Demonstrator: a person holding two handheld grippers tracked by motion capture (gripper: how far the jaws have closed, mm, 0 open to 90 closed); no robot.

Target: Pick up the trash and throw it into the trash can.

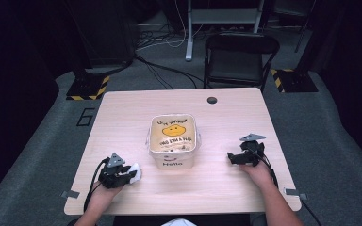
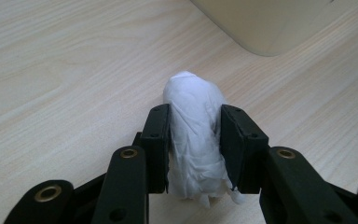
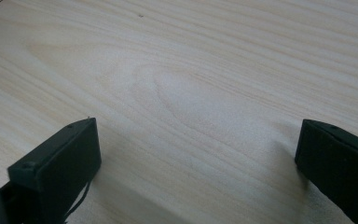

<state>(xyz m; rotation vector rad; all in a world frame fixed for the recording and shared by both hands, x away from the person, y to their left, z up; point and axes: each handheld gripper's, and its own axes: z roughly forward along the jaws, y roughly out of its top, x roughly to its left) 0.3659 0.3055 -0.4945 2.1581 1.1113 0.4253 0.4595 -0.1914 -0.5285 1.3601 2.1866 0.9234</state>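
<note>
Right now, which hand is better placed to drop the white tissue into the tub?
Left. Its tool is already shut on the tissue, beside the tub. The right tool is open with nothing in it, over bare table on the tub's other side.

Each hand carries a black gripper with a grey three-cornered plate on top: the left gripper (image 1: 122, 175) and the right gripper (image 1: 240, 157). A black cable trails back from each along the forearm. In the left gripper view the jaws are matte black blocks on jointed black links, with brass-coloured rings at the pivots. The forearms are bare, with no sleeves to be seen.
</note>
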